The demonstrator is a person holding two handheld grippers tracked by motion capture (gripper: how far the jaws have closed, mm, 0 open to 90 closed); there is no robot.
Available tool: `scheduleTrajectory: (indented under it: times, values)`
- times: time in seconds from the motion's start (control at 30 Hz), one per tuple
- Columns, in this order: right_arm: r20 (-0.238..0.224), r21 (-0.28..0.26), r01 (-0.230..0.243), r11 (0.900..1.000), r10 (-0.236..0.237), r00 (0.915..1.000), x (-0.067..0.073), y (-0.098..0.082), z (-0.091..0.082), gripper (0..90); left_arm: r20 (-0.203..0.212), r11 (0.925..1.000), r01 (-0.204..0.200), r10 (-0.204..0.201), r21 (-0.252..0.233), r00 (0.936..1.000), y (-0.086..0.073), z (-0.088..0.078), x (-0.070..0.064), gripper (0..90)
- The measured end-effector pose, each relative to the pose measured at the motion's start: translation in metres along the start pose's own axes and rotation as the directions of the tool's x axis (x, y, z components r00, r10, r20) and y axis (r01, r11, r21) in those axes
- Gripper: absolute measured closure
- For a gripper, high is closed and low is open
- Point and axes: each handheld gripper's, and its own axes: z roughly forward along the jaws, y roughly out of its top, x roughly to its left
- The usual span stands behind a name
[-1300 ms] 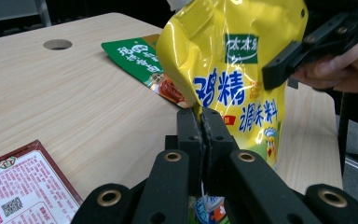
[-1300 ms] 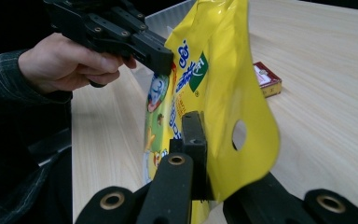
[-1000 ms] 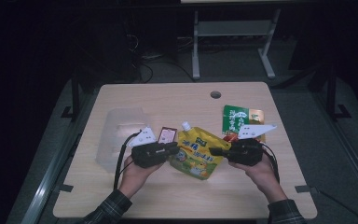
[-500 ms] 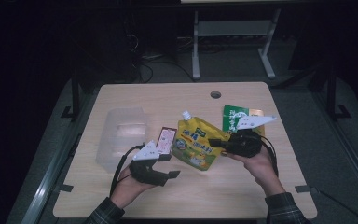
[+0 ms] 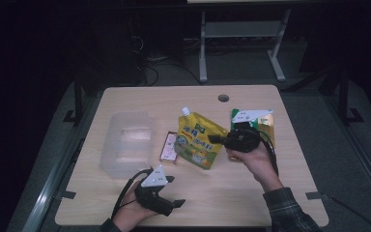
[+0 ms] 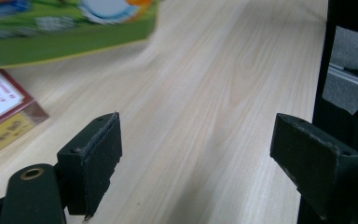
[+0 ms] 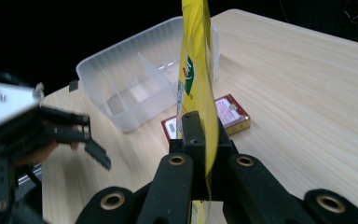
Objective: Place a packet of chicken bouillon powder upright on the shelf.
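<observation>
The right tool (image 5: 217,139) is clamped tight on one edge of the yellow drink pouch (image 5: 199,143). In the right gripper view the pouch (image 7: 195,79) stands up thin between the two black jaws, pinched near its bottom edge. From the high view the pouch sits in the middle of the wooden surface (image 5: 290,179), with its small white cap (image 5: 186,111) pointing to the far side.

The left tool (image 5: 171,204) is at the near edge of the surface, well apart from the pouch. Its jaws have just been opening, and they stand wide with nothing between them — just bare wood in the left gripper view. That view also has a corner of the pouch (image 6: 70,32) at the top and a corner of a small red box (image 6: 4,116) at the left.

The clear plastic box (image 5: 125,145) sits on the left part of the surface. It has thin walls inside that split it into parts, and I see nothing lying in any of them — the right gripper view (image 7: 140,84) looks straight into it. The small red box (image 5: 168,147) lies flat between the clear box and the pouch, just beside the pouch. A green packet (image 5: 265,125) lies behind the right hand (image 5: 256,162).
</observation>
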Motion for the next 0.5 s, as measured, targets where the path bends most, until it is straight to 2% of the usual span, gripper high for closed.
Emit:
scheduleTrajectory:
  times: [0.17, 0.37, 0.43, 0.5]
  values:
    - [0.001, 0.001, 0.007, 1.0, -0.007, 1.0, 0.006, 0.015, 0.007, 90.0, -0.002, 0.9997, -0.014, 0.014, 0.021, 0.9999, -0.001, 0.006, -0.003, 16.0]
    - [-0.01, -0.002, 0.02, 1.0, -0.02, 0.9997, 0.014, 0.034, 0.019, 90.0, -0.011, 0.9998, -0.017, 0.017, 0.012, 0.9998, -0.001, 0.012, -0.004, 16.0]
    - [-0.013, -0.002, 0.021, 1.0, -0.021, 0.9997, 0.017, 0.04, 0.023, 90.0, -0.01, 0.9996, -0.023, 0.024, 0.016, 0.9997, -0.002, 0.014, -0.005, 16.0]
    - [-0.022, 0.004, 0.022, 1.0, -0.022, 0.9995, 0.019, 0.046, 0.028, 90.0, -0.012, 0.9984, -0.048, 0.048, 0.03, 0.9988, -0.002, 0.015, -0.004, 16.0]
